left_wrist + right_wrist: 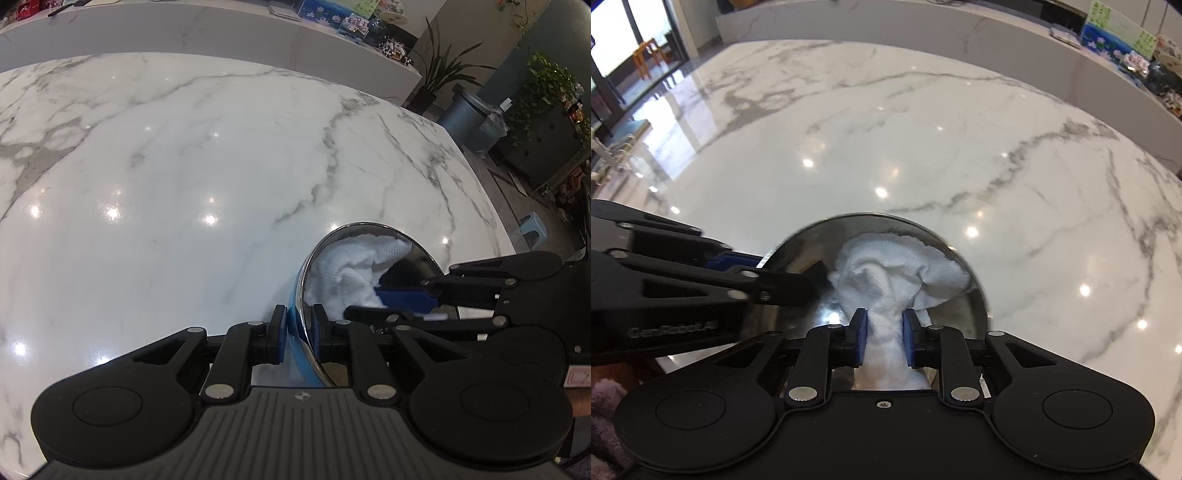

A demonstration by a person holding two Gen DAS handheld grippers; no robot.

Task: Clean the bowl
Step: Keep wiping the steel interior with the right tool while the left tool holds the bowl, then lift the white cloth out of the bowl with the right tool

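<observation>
A steel bowl (798, 254) with a blue outside (295, 328) stands on the white marble table. My left gripper (298, 332) is shut on the bowl's rim, one pad outside and one inside. A white cloth (886, 269) lies bunched inside the bowl (421, 254). My right gripper (884, 338) is shut on a twisted neck of the cloth (351, 280) and points down into the bowl. In the left wrist view the right gripper (406, 306) reaches in from the right. In the right wrist view the left gripper (812, 280) comes in from the left at the rim.
The marble table (184, 166) spreads wide to the left and far side, with a raised marble counter (184, 29) behind it. Boxes and pictures (1115, 44) sit on that counter. A blue bin (469, 118) and potted plants stand on the floor beyond the table's right edge.
</observation>
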